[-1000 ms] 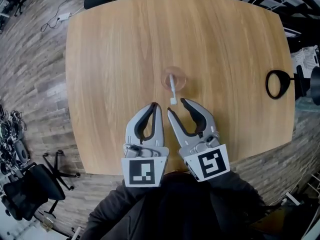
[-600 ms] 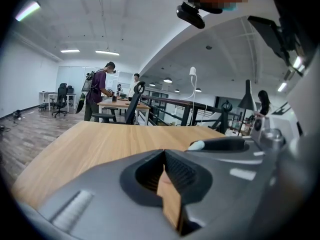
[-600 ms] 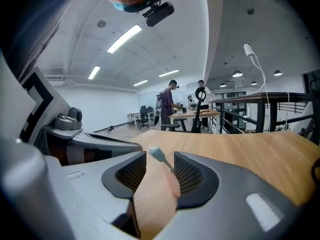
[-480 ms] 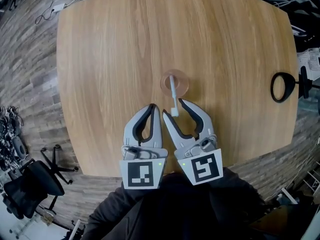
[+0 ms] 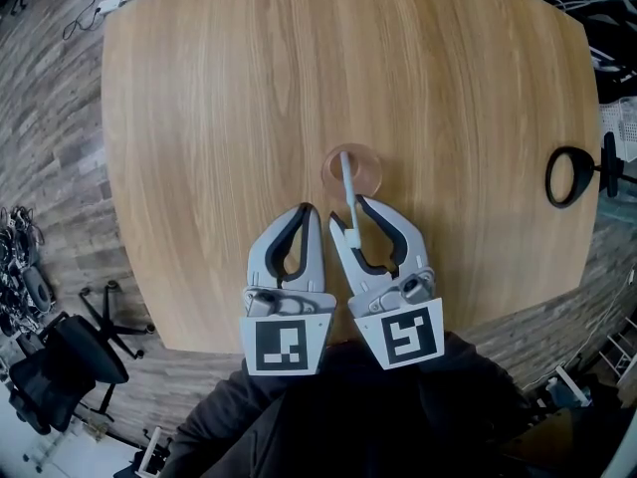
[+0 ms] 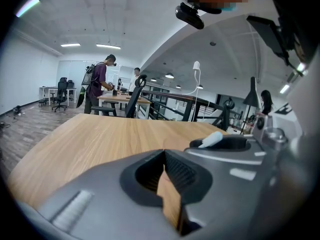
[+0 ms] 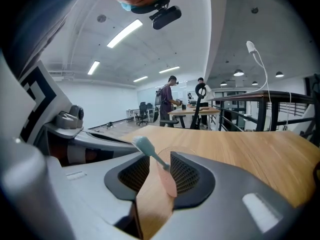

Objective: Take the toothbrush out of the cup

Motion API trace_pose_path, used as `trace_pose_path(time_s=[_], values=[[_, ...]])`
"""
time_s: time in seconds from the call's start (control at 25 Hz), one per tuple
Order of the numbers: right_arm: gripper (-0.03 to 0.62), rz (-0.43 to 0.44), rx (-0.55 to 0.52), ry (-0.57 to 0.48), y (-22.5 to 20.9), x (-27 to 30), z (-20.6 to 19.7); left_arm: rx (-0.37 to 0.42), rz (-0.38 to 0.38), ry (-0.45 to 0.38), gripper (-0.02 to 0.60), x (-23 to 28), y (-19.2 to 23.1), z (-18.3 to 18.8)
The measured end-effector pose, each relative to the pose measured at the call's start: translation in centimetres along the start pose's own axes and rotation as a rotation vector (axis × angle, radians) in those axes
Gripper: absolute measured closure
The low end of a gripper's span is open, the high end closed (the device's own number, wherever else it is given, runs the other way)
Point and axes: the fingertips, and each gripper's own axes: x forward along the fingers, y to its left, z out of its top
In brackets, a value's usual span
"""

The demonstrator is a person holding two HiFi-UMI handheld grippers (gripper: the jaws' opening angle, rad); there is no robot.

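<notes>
The only print near you is on the marker cubes. The one on your left gripper carries a black square with a white stepped block inside. The one on your right gripper shows a black square with a white hooked figure. Neither pattern reads as letters.

Both tongs are smooth grey plastic shells with curved black liners. Their pads have a fine grid texture. Your left gripper's jaws are pressed together tip to tip, and only a sliver of wood grain shows through the gap behind them. Your right gripper's jaws are spread, though they have just been closing in. The gap between them is wider than the slim stem standing in it, so the pads are not pinching it.

The toothbrush is thin and white, with a pale blue-green rounded head. It stands in the cup and leans toward you, with its upper end between your right gripper's jaws. The cup is round, translucent and pinkish. It sits near the middle of the table, just beyond your right gripper's tips.

The table is light wood with a long, straight grain and rounded corners. A black ring on a stem rests at its right edge. The floor around it is grey-brown planks.
</notes>
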Motion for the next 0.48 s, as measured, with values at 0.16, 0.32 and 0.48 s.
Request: trace_pose_path(time_s=[0.16, 0.32, 0.48], values=[[0.488, -0.009, -0.005, -0.008, 0.03, 0.21, 0.09, 0.002, -0.005, 0.0, 0.574, 0.28, 0.28, -0.16], [0.514, -0.026, -0.007, -0.019, -0.31, 0.17, 0.4, 0.0, -0.01, 0.001, 0.574, 0.45, 0.16, -0.01], [0.544, -0.044, -0.014, -0.034, -0.52, -0.05, 0.78, 0.009, -0.012, -0.006, 0.574, 0.28, 0.09, 0.24]])
